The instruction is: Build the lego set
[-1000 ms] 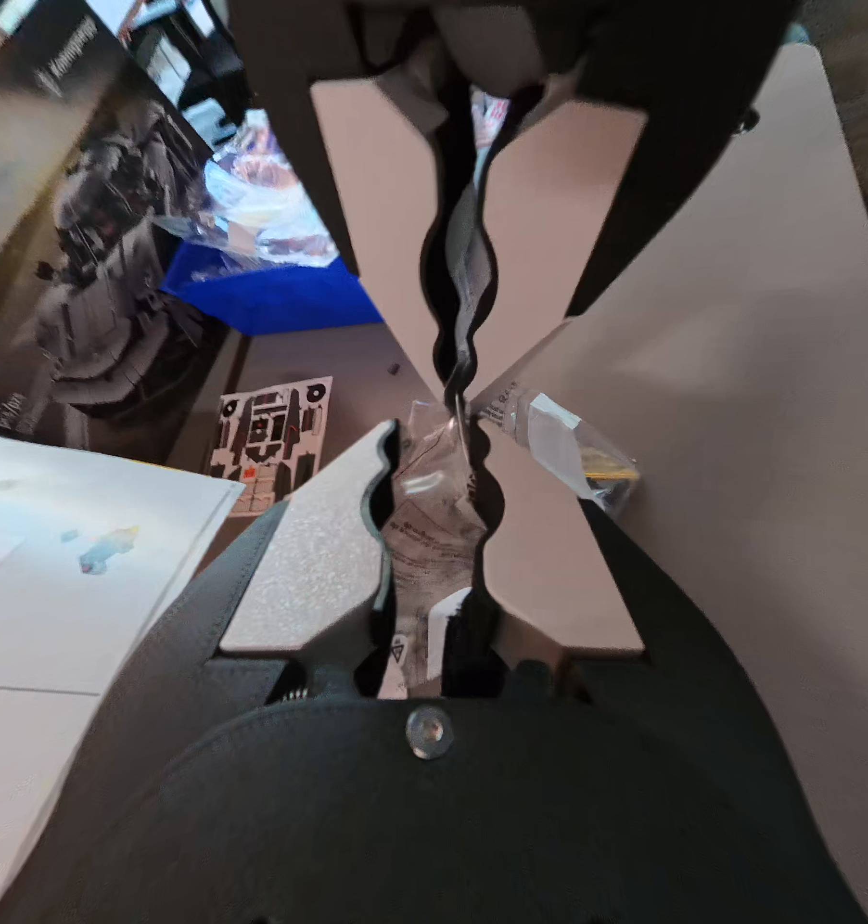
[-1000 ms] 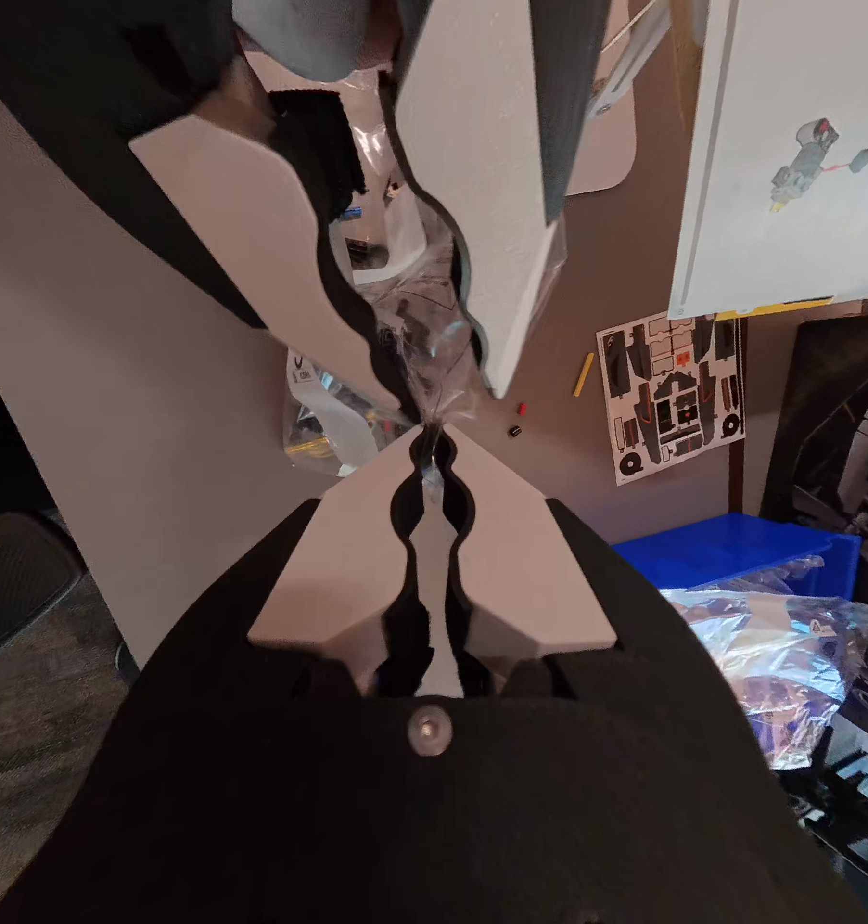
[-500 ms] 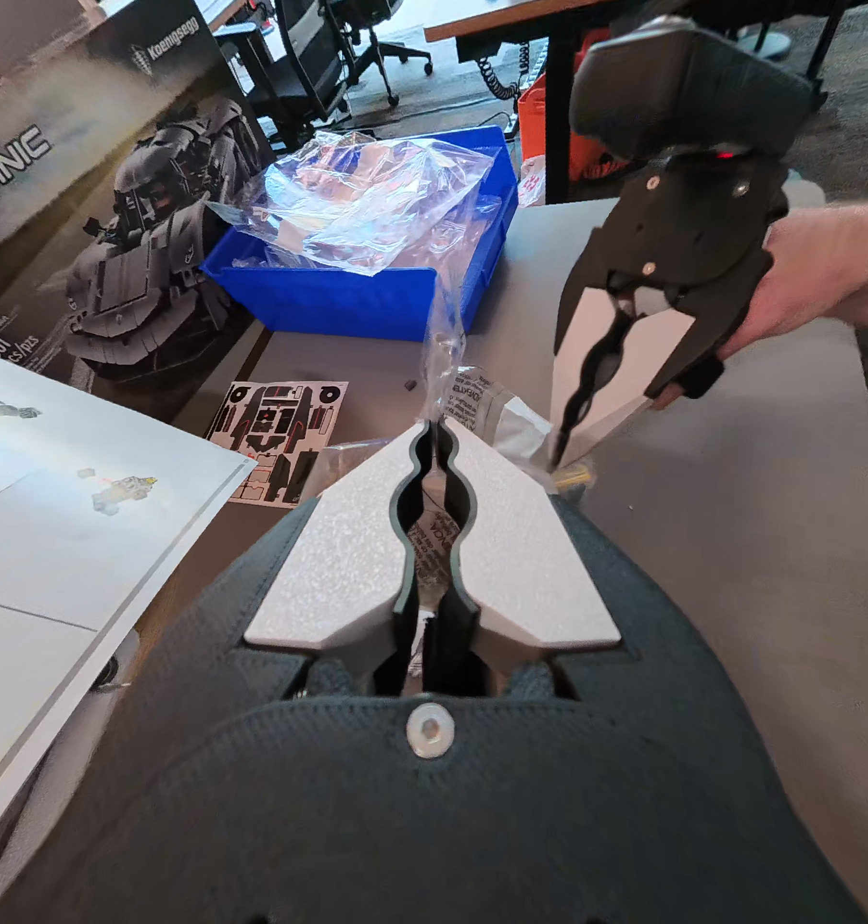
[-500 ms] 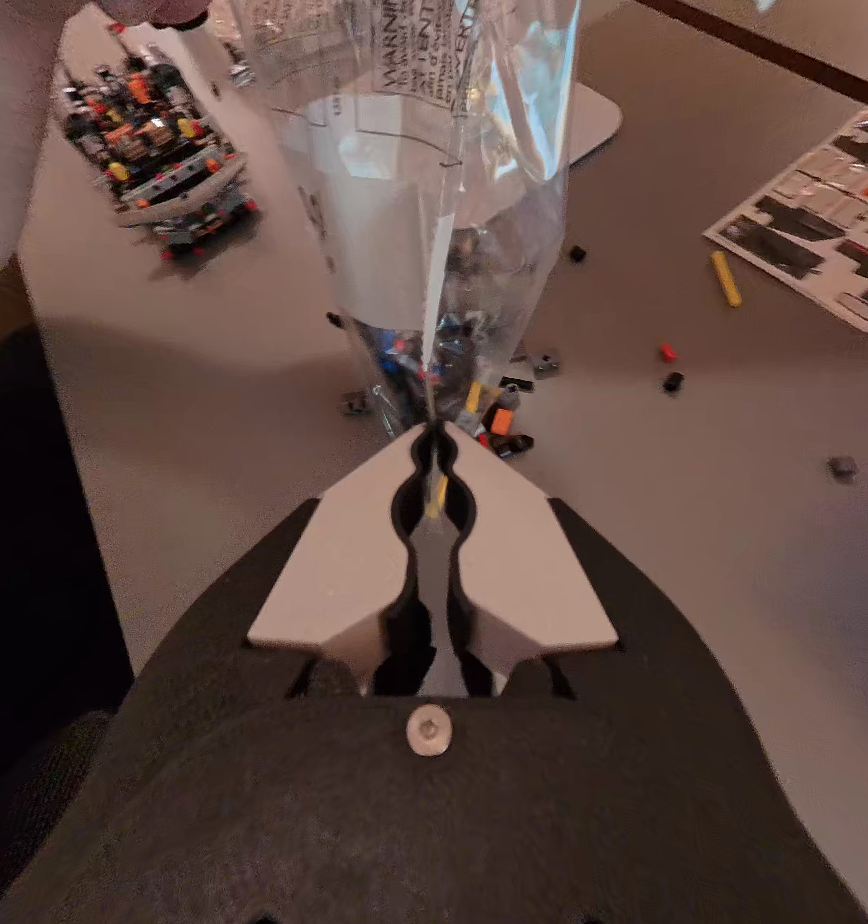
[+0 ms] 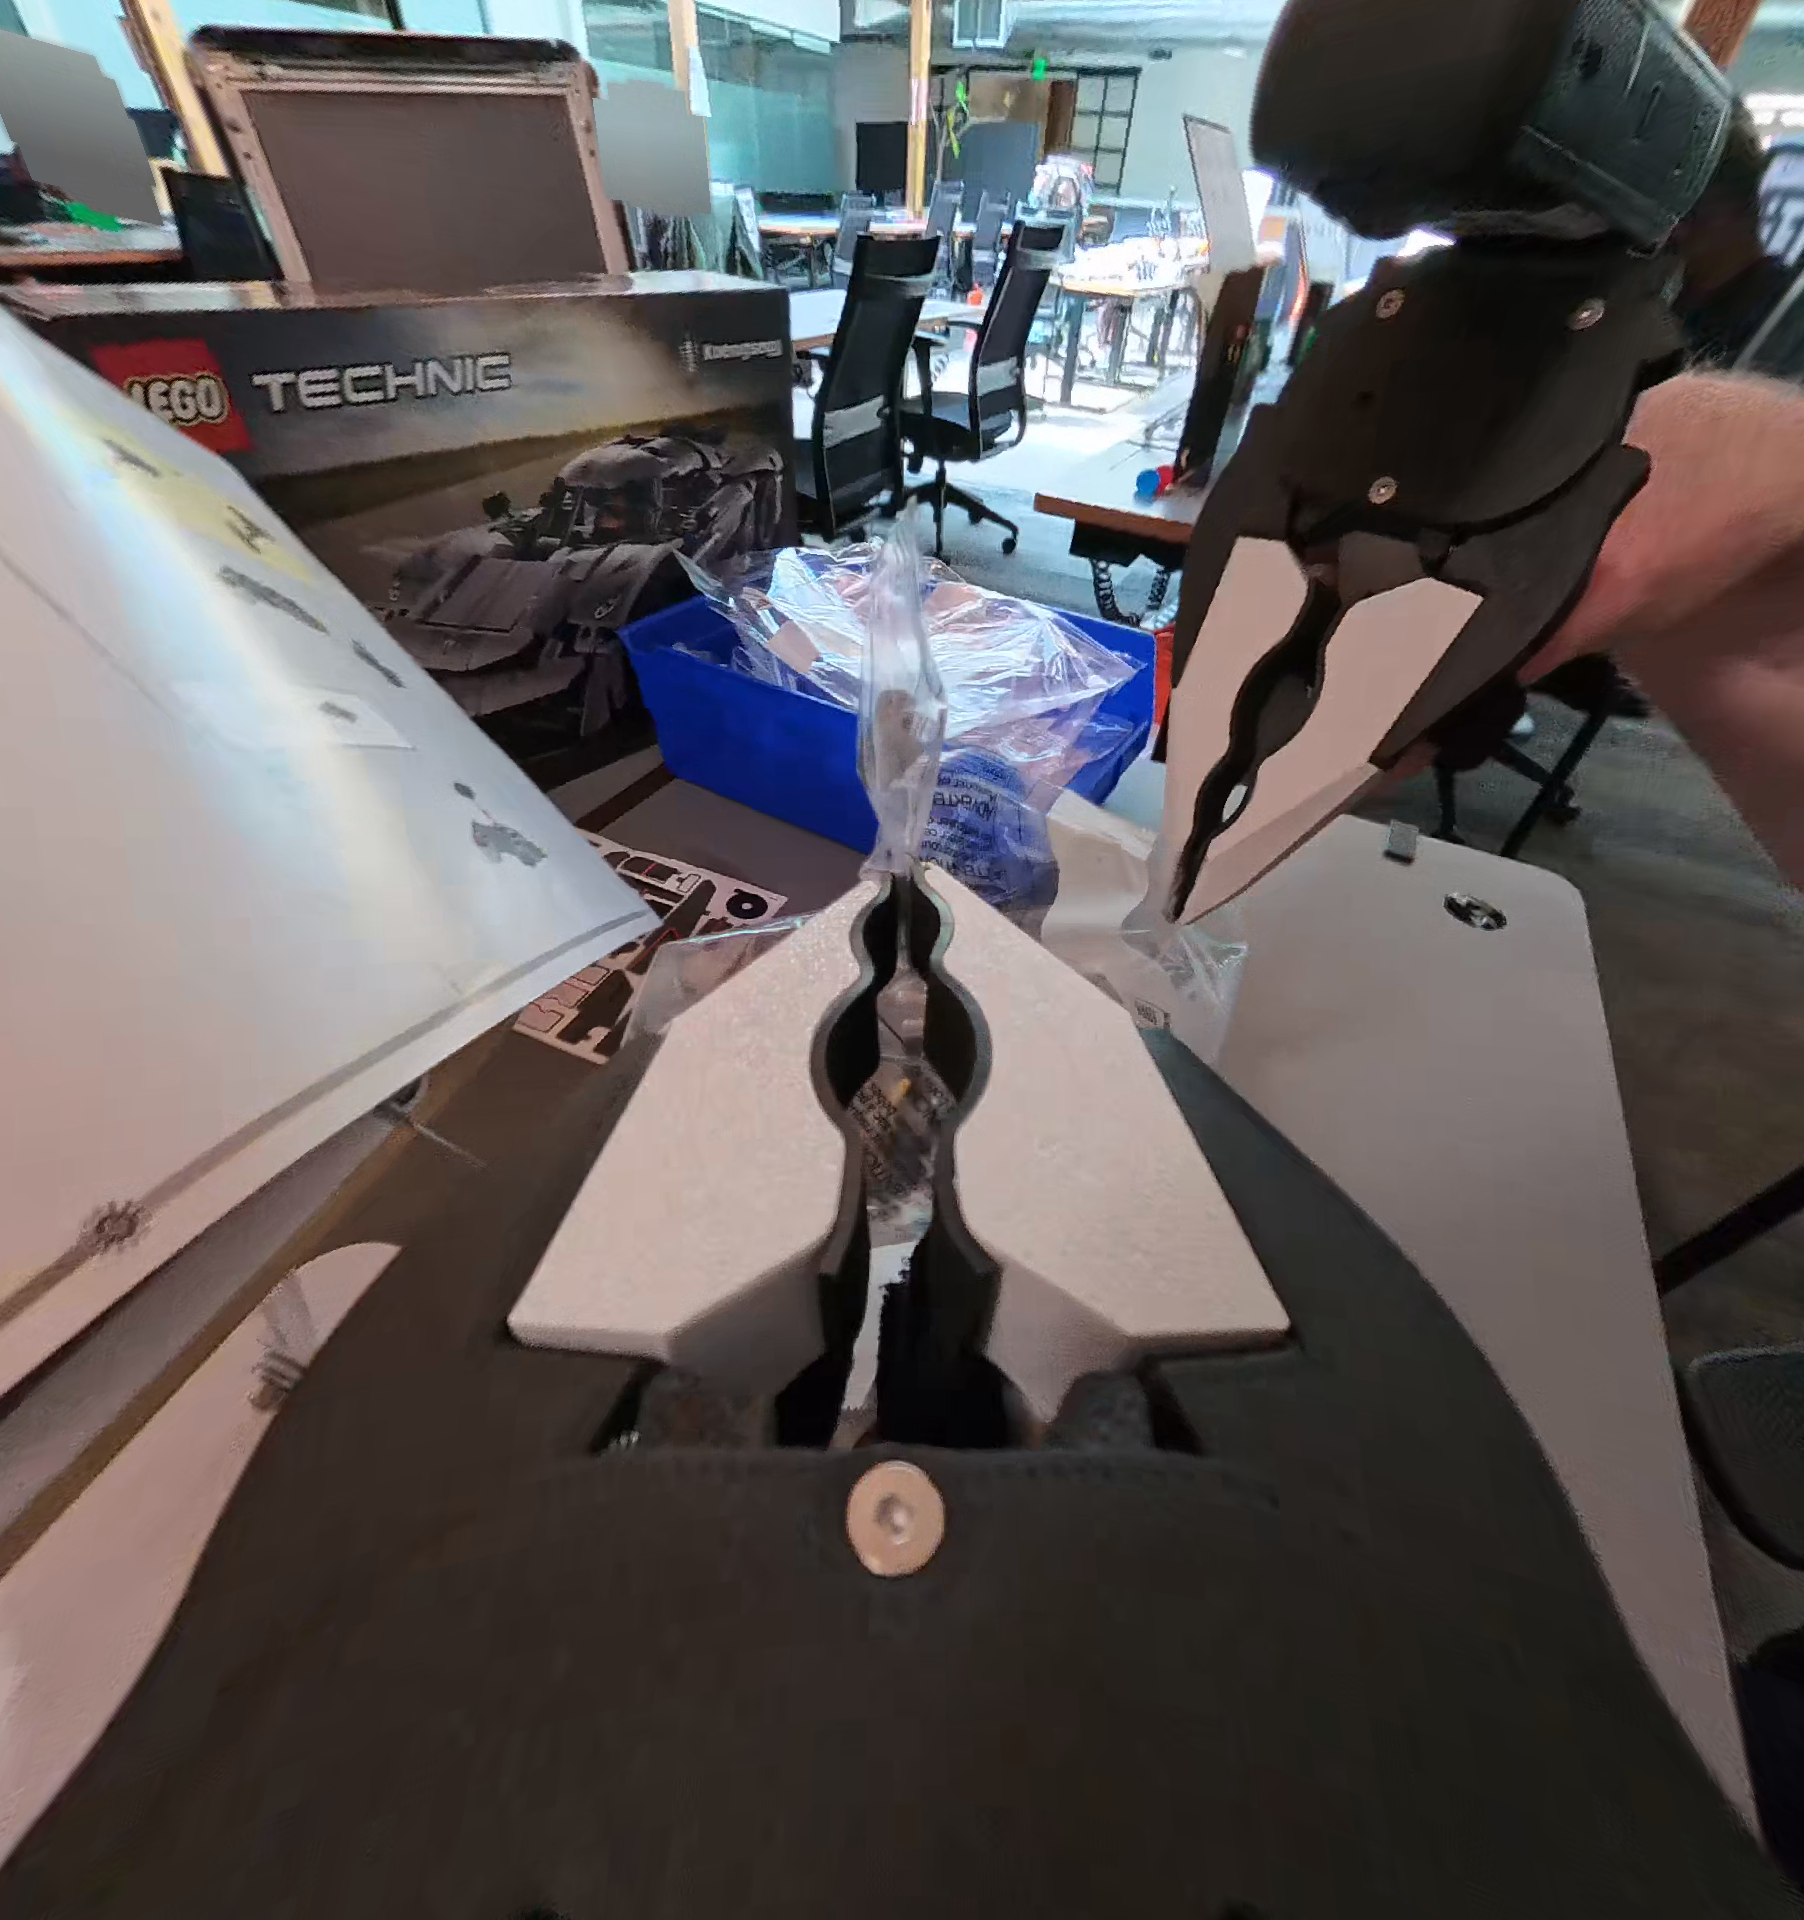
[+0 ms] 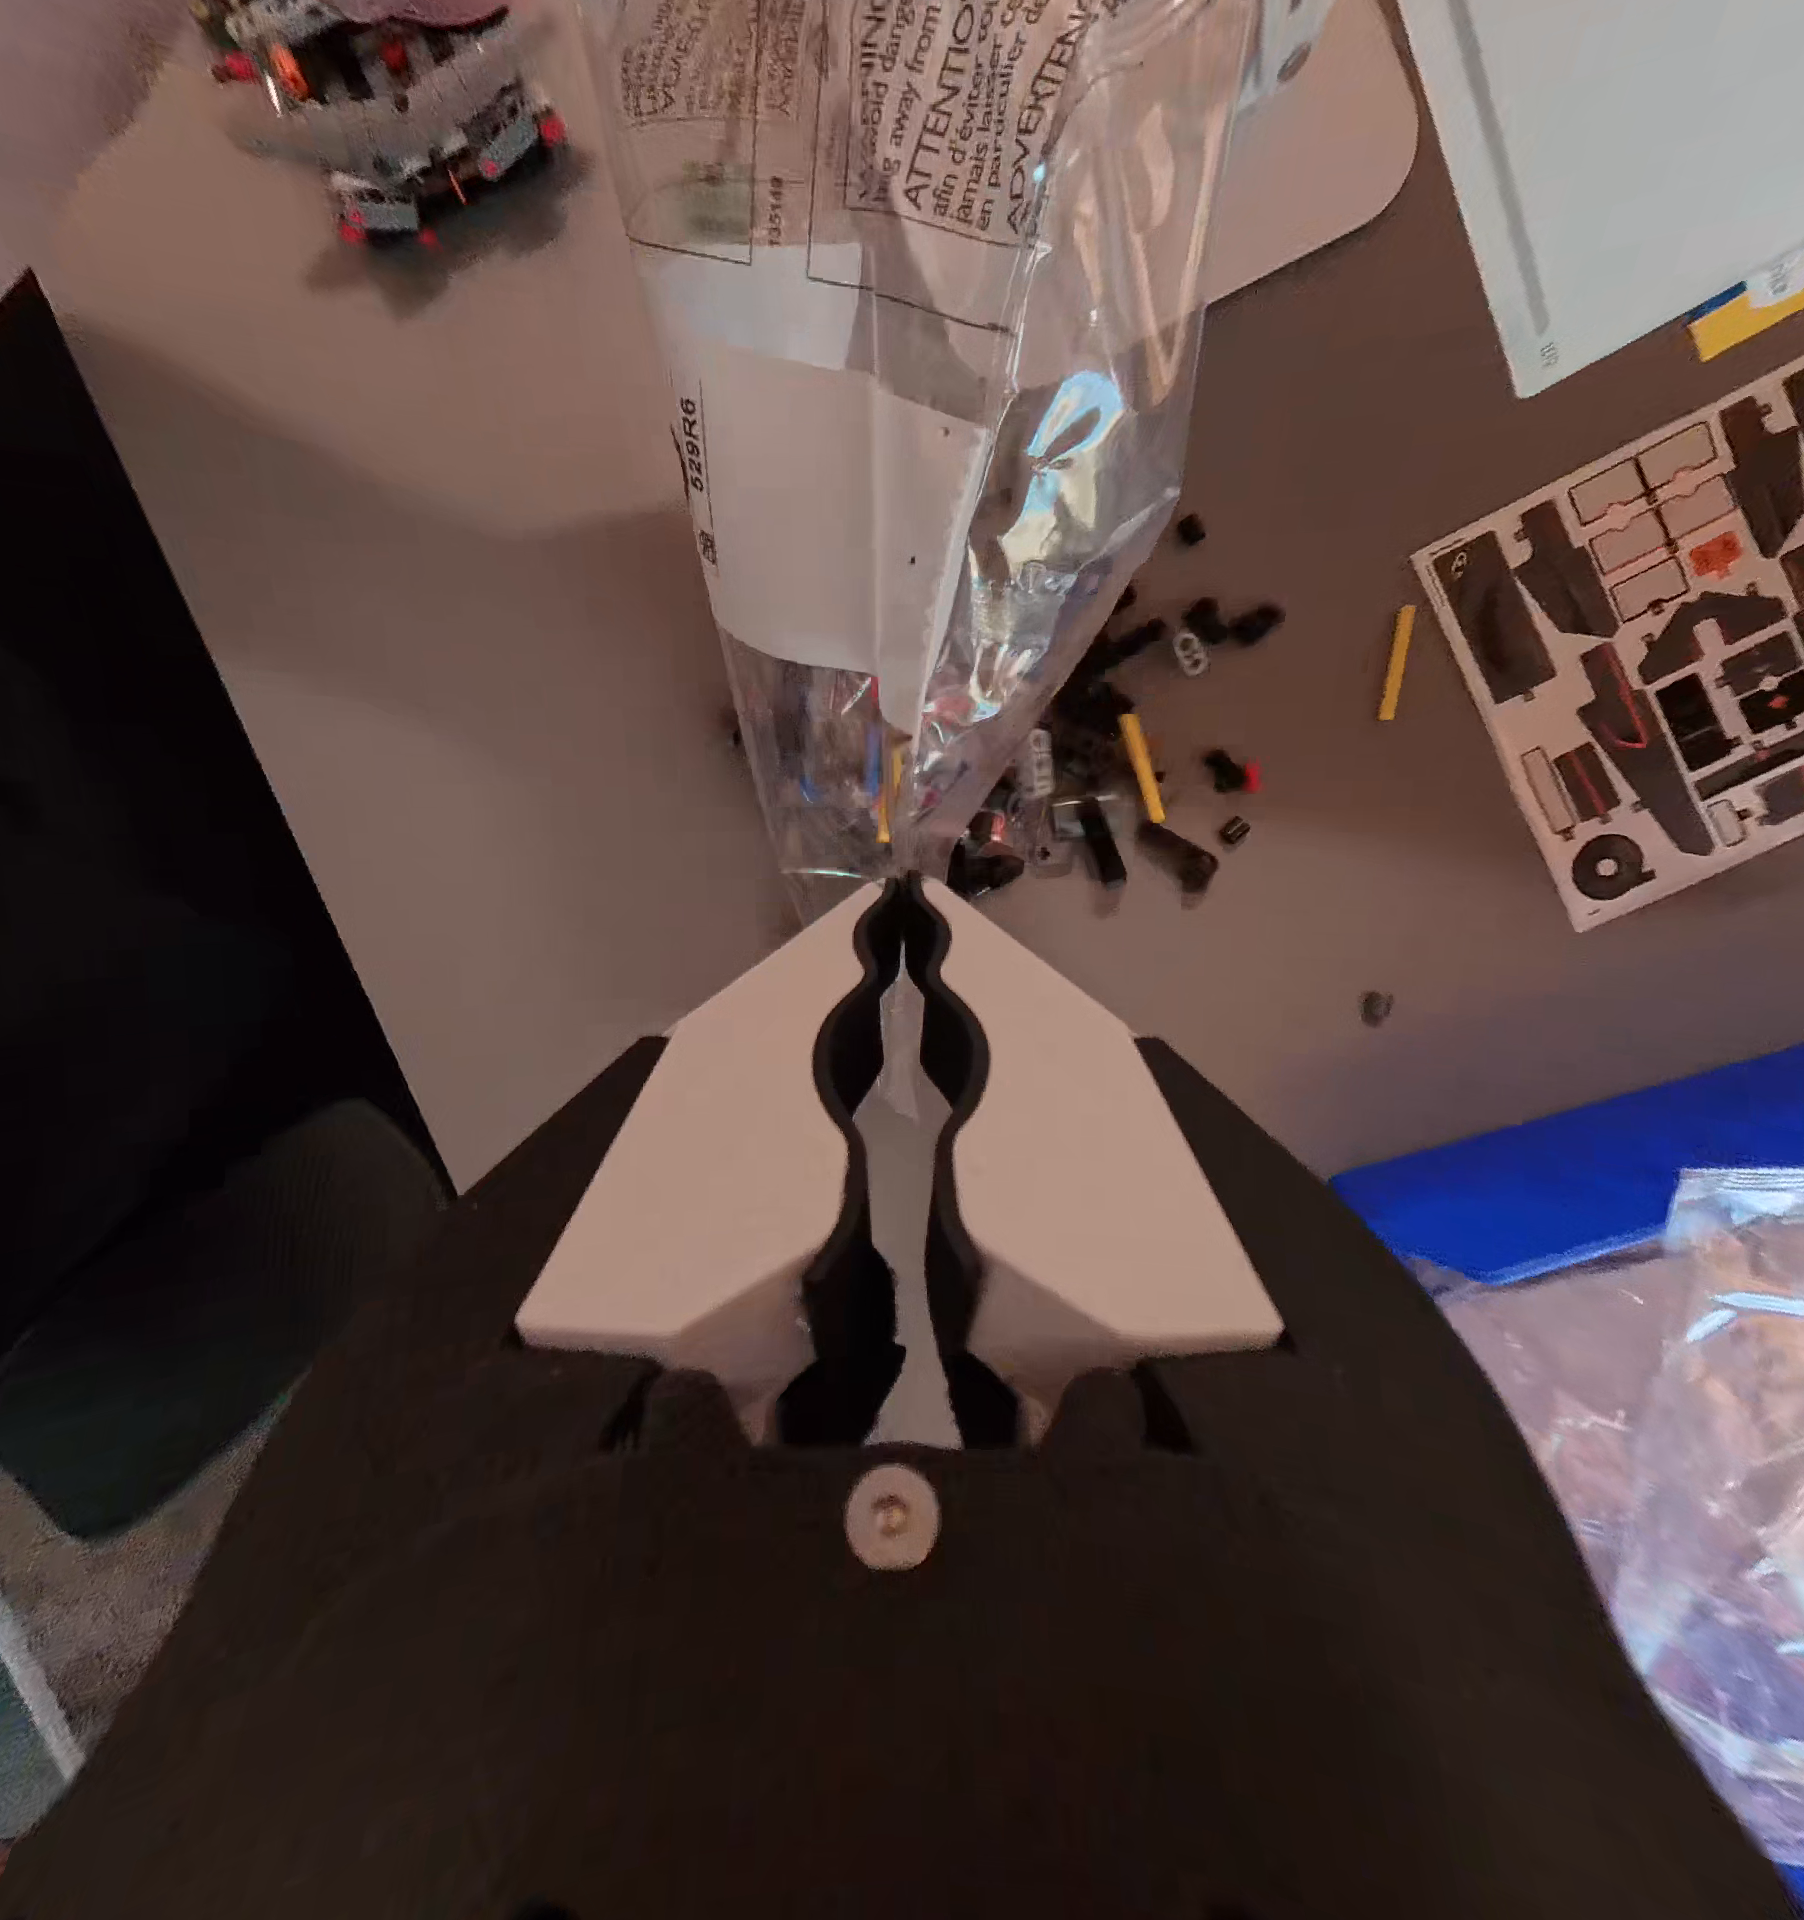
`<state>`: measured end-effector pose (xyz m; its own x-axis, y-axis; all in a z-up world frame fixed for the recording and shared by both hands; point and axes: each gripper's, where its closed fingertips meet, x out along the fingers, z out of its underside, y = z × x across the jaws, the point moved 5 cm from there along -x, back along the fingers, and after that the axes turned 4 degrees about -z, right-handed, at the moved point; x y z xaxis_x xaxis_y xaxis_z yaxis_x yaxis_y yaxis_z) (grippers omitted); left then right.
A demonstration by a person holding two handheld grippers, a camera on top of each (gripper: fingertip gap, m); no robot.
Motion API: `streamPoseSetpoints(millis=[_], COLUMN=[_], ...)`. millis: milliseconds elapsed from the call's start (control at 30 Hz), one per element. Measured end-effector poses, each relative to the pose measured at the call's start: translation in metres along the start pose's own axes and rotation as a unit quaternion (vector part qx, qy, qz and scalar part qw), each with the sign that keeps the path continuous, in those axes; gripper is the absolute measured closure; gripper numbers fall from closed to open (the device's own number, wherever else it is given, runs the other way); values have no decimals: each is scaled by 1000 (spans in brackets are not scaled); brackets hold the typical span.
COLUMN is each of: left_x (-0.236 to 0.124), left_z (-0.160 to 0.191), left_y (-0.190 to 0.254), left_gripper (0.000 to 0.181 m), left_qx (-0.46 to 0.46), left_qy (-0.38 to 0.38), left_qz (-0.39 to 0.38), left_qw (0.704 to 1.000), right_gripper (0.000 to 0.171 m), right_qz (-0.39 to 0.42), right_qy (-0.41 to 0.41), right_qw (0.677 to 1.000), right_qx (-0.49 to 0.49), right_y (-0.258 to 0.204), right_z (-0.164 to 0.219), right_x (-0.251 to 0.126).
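A clear plastic parts bag [image 6: 908, 436] hangs stretched between both grippers above the grey table [image 6: 441, 644]. My right gripper [image 6: 902, 889] is shut on the bag's lower corner. My left gripper [image 5: 904, 881] is shut on another part of the same bag [image 5: 939, 810]. The right gripper also shows in the left wrist view [image 5: 1184, 914], held by a hand. Small black, yellow and red pieces [image 6: 1116, 769] lie in a loose heap on the table under the bag. A few pieces remain inside the bag near the pinched corner.
A partly built model [image 6: 399, 135] sits at the far table edge. A sticker sheet [image 6: 1687, 644], an instruction booklet [image 5: 181, 790], the set's box [image 5: 503, 468] and a blue bin [image 5: 773, 717] with more bags surround the work spot. From either gripper's tips it is about 30 centimetres to the partly built model [image 6: 399, 135].
The grippers have pulled apart and lifted, stretching the bag upright. More pieces have spilled out of it onto the table. The left gripper tilted up toward the room.
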<state>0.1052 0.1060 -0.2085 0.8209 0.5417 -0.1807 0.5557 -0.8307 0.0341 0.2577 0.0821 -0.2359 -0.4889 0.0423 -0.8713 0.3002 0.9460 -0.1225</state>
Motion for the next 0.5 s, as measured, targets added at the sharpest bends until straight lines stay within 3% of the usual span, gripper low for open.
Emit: streamPoseSetpoints(millis=[200, 500], left_x=[-5, -9], left_z=[2, -35], left_y=[-8, -4], left_gripper=[181, 181], left_qx=[-14, -2], left_qy=[22, 83], left_qz=[-7, -4], left_qw=[1000, 997], right_gripper=[171, 171], right_qz=[10, 30], right_qy=[-50, -36], right_qw=[999, 998], right_qx=[-15, -34], right_y=[5, 2], right_z=[-13, -28], right_x=[-6, -45])
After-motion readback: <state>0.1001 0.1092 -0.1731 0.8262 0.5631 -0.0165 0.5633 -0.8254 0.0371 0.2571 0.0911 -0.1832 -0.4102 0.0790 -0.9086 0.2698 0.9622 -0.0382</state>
